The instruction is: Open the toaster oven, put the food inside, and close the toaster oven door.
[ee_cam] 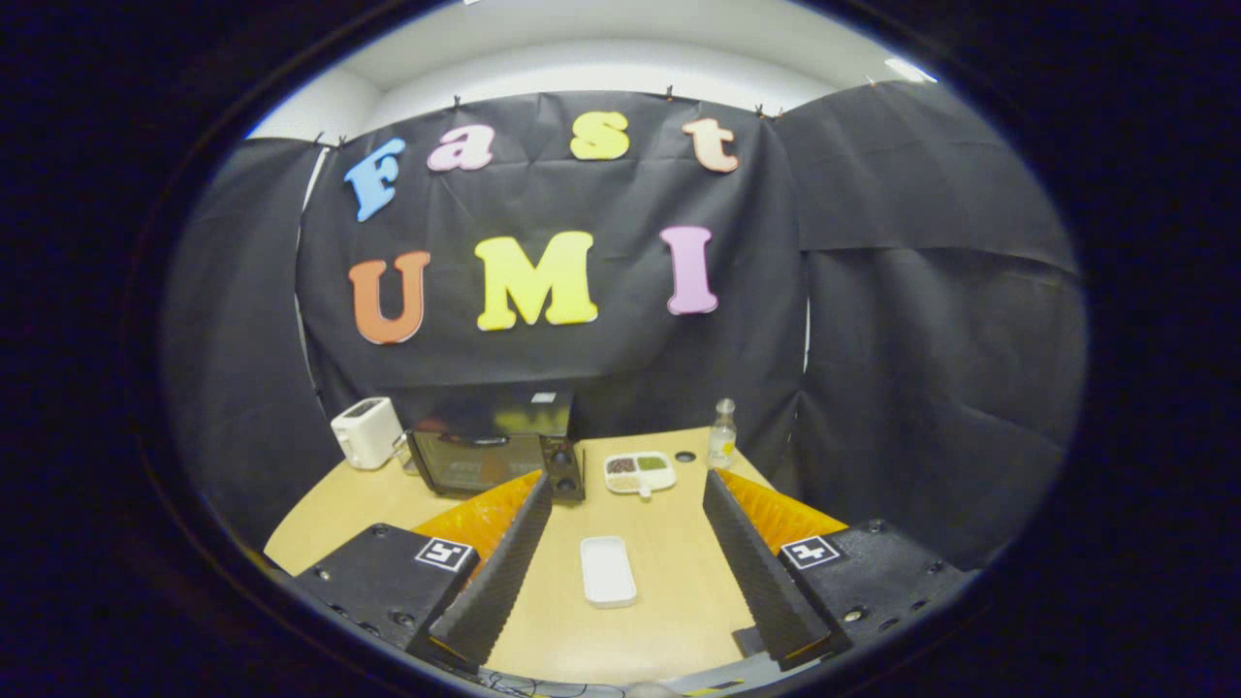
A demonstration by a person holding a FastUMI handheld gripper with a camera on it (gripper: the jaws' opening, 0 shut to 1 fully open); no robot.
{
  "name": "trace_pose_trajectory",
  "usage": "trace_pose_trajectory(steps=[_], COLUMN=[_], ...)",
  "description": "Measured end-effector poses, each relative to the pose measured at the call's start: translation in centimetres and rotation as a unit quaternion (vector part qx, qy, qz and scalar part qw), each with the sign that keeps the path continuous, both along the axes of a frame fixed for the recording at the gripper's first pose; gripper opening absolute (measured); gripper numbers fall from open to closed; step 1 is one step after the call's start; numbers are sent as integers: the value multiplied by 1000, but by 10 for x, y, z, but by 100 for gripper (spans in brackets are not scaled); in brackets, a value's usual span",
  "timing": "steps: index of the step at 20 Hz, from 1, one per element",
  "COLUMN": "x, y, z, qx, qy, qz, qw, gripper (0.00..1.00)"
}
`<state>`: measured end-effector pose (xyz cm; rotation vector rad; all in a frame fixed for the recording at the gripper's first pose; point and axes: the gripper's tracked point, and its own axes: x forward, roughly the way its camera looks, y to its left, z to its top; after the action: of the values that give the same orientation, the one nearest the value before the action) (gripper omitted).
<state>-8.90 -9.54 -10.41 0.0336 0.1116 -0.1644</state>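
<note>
Tongs (625,504) held wide apart, gripping nothing, hover above a pale wooden table (679,601) in the booth. Between the two fingers, close in, lies a white rectangular tray (608,571); nothing can be made out on it. Farther off, just beyond the fingertips and slightly right, sits a divided white dish (640,472) holding dark, pale and green portions, which may be the food in question. At the far left stands the toaster oven (494,456), its glass door (475,461) apparently upright and shut, the handle running along the top edge; the left fingertip overlaps its lower corner, so the bottom of the door is hidden. A white pop-up toaster (366,432) stands to the oven's left, and a clear bottle (722,434) rises at the far right beside a small hole in the tabletop.

With the door closed and the oven's inside too dark to read, the scene fits either food yet to go in or food shut inside. Risks lie in the reach: the oven sits well left of the fingers' line, so a straight advance could nudge the tray or the dish, and a grip on the slim handle could slip.
</note>
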Motion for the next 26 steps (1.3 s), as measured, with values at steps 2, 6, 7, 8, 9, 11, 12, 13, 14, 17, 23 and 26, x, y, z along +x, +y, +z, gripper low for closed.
trace_pose_trajectory(steps=[2,6,7,8,9,11,12,13,14,17,23,26], x=[-9,-16,-17,-16,-16,-13,-14,-15,-14,-13,-14,-12], y=[-11,-32,-38,-43,-46,-54,-54,-49,-43,-43,-49,-51], z=[34,67,71,75,79,82,83,83,82,81,79,78], qx=[-6,-32,-29,-25,-26,-43,-49,-45,-36,-22,-16,-11], qy=[-32,-58,-56,-58,-61,-64,-68,-68,-69,-71,-71,-71], qz=[7,23,24,27,30,29,32,41,50,61,56,56], qw=[999,998,998,998,997,997,996,996,996,995,996,996], gripper=[100,100,100,100,100,100,100,100,100,100,100,100])
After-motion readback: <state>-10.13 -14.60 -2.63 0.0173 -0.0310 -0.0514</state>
